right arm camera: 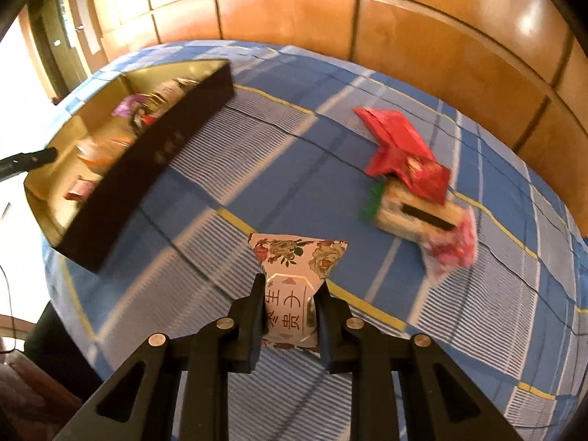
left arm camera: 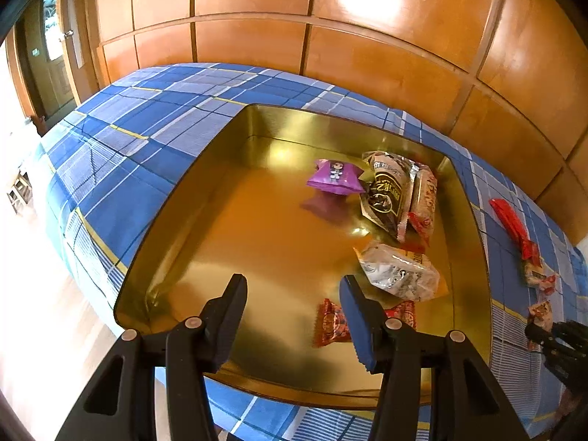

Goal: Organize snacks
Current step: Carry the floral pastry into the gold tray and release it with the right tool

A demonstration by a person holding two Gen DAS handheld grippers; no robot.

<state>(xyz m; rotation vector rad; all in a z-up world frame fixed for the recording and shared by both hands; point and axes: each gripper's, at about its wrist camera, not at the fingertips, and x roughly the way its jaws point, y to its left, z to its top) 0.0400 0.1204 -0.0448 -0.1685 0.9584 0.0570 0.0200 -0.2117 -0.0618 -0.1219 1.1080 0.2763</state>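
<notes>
Gold tray (left arm camera: pixel 191 220), five snack packets (left arm camera: pixel 398 275), one floral packet (right arm camera: pixel 294 294) gripped

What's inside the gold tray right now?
In the gold tray: purple packet, dark packet, silvery packet, and red packet partly hidden by the left gripper. Anything beneath them is hidden.

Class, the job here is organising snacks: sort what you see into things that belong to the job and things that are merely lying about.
Belongs to the job:
- gold tin
- purple packet inside it
- floral packet held in the right tool
- red packets on the cloth
- left tool, open over the tin

Merely there:
- blue checked cloth
- wooden wall panels
- door
</notes>
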